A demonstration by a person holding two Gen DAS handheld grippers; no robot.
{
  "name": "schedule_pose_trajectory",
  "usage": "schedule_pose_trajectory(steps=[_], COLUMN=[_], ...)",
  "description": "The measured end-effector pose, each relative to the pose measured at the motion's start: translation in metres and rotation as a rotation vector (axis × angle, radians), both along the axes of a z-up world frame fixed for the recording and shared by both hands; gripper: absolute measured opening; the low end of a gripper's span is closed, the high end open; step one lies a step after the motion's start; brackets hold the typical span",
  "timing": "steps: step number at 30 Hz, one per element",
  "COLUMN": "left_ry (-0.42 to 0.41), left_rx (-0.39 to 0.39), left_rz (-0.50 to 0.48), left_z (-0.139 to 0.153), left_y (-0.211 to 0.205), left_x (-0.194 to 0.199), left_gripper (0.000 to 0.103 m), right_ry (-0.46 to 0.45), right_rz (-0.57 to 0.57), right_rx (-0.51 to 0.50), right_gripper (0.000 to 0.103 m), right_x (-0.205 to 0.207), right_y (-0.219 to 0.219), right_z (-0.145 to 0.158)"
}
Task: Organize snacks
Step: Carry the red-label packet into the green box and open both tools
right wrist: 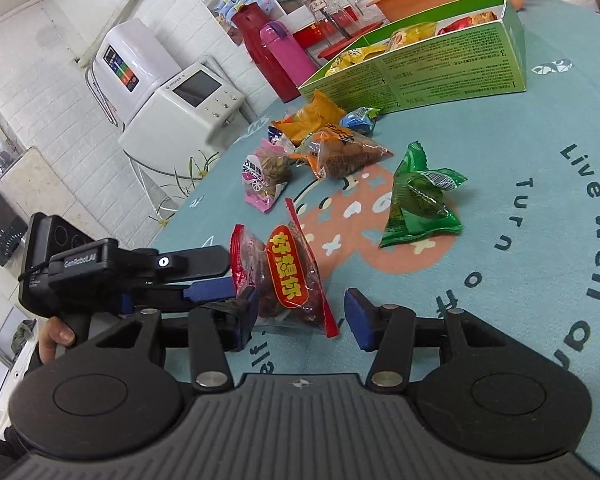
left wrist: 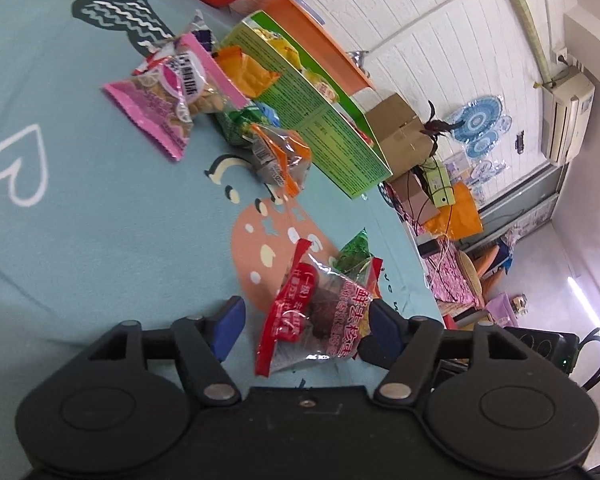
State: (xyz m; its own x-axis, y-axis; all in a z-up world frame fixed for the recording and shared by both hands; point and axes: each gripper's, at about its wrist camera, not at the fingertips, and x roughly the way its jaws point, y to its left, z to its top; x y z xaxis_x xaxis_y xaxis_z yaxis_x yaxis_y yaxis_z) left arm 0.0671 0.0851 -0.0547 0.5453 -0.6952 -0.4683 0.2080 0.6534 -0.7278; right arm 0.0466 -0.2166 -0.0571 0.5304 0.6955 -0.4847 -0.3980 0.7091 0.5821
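A red-and-clear snack packet (left wrist: 316, 316) (right wrist: 288, 276) lies on the teal tablecloth (left wrist: 80, 220). My left gripper (left wrist: 306, 326) straddles it with its jaws open; the blue pads sit beside the packet's edges without pressing. My right gripper (right wrist: 302, 316) also stands open around the same packet, its right pad clear of the wrapper. In the right wrist view the left gripper (right wrist: 228, 276) reaches in from the left at the packet's end. An open green box (left wrist: 312, 120) (right wrist: 440, 72) with several snacks inside stands farther back.
Loose packets lie between me and the box: pink (left wrist: 172, 96) (right wrist: 266, 176), green (right wrist: 420, 204), orange-brown (left wrist: 280, 156) (right wrist: 340, 154), yellow-orange (right wrist: 310, 120). An orange basin (left wrist: 320, 44) and a pink flask (right wrist: 288, 60) stand behind the box. A hand (right wrist: 56, 336) holds the left gripper.
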Motion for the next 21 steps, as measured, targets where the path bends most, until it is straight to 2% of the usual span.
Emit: schedule_pose_trajectory(steps=[2,3,4,5,6,8,13,17,21], left_ry=[-0.001,-0.003,-0.003,-0.012,-0.031,-0.038,-0.118,-0.196,-0.232], left_rx=[-0.008,-0.006,0.004,0.031,0.064,0.06,0.043,0.044,0.052], left_rz=[0.006,0.004,-0.009,-0.008,-0.008,-0.006,-0.03,-0.055,-0.078], left_z=[-0.001,-0.001,-0.002,-0.002,0.001,0.006,0.035,0.064,0.083], left_y=[-0.001,-0.002,-0.006,-0.01,-0.016,-0.021,-0.031,-0.046,-0.064], left_x=[0.0,0.001,0.003,0.003,0.005,0.008,0.027,0.052,0.088], left_gripper=[0.083,0.08,0.059,0.039,0.043,0.042,0.041,0.04,0.04], right_ry=[0.0,0.0,-0.001,-0.005,-0.017,-0.04,-0.143,-0.234,-0.299], right_rz=[0.007,0.014,0.027,0.029,0.021,0.01,-0.029,-0.086,-0.16], right_rx=[0.005,0.01,0.014,0.01,0.006,-0.002,0.006,0.024,0.043], right_gripper=[0.083,0.075,0.063,0.057,0.054,0.051,0.049,0.049,0.048], right_x=[0.003,0.003,0.003,0.004,0.003,0.003,0.014,0.033,0.057], right_y=[0.002,0.003,0.005,0.007,0.007,0.005,-0.009,-0.021,-0.036], right_z=[-0.001,-0.002,-0.003,-0.004,-0.004,0.002,0.031,0.057,0.072])
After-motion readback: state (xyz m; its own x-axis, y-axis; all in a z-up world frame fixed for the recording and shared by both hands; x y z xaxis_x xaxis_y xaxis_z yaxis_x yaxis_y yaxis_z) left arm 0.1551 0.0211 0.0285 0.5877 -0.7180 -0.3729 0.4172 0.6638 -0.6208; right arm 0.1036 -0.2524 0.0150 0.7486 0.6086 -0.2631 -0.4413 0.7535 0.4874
